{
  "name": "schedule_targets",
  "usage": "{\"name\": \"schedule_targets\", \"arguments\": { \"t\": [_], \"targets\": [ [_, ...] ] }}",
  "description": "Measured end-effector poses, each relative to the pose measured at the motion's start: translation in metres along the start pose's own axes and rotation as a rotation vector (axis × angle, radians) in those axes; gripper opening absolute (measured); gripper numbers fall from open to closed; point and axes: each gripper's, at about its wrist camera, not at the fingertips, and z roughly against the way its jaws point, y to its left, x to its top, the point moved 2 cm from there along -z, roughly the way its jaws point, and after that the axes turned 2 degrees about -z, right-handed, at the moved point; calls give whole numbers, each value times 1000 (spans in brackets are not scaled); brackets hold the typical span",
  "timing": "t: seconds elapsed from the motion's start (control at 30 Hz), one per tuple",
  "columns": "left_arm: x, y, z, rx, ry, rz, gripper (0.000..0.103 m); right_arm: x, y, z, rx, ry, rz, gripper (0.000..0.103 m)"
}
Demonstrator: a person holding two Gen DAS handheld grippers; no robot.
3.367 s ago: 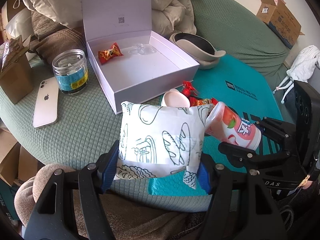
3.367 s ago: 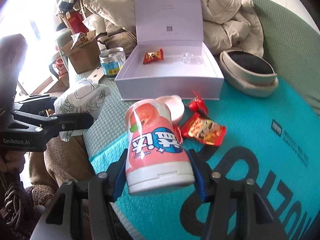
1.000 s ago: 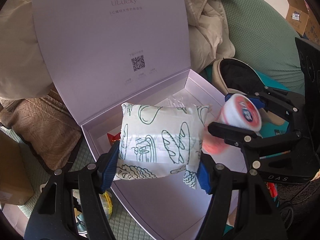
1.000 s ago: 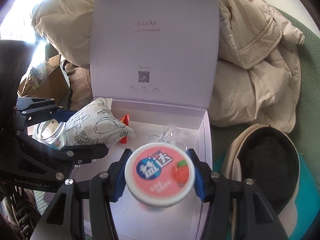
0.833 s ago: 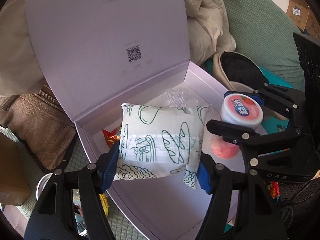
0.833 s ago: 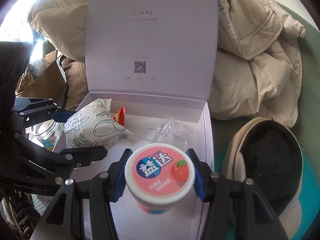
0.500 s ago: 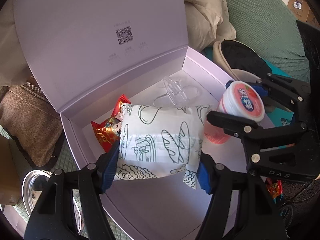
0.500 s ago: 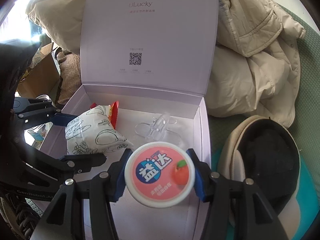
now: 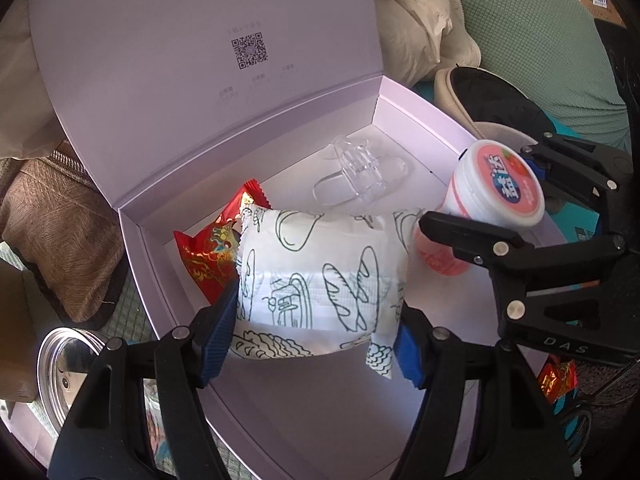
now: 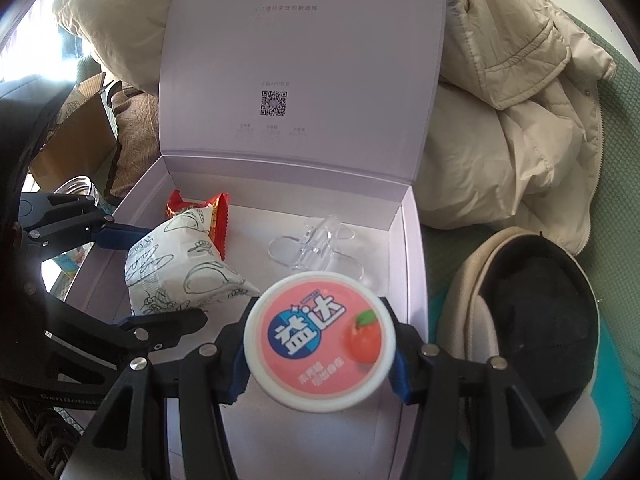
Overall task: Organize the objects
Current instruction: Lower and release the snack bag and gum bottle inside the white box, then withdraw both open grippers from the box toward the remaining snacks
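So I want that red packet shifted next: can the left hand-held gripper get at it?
Probably not yet: the left hand-held gripper is shut on the bread pouch, which overlaps the red packet.

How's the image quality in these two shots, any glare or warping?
Left wrist view: fisheye bends the box lid; bread packet is sharp; glare on the metal jar lid. Right wrist view: upper left corner blown out by sunlight; gum bottle label is crisp.

We look down close along both tongs into the open lilac box [image 9: 192, 280] [image 10: 412, 264]; each view catches the other's tongs beside it.
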Motion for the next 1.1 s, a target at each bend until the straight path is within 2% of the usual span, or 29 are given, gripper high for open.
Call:
{"name": "schedule_targets", "arguments": {
  "t": [0.43,0.63,1.1],
  "targets": [
    [2,3,12,1,-4,25,67,-1,-4,15,1,15,-30,57],
    [5,2,31,20,-51,29,67,2,-10,33,-9,3,-41,57],
    [9,6,85,59,-141,50,67,21,5,80,-25,-88,-31,60]
  ]
}}
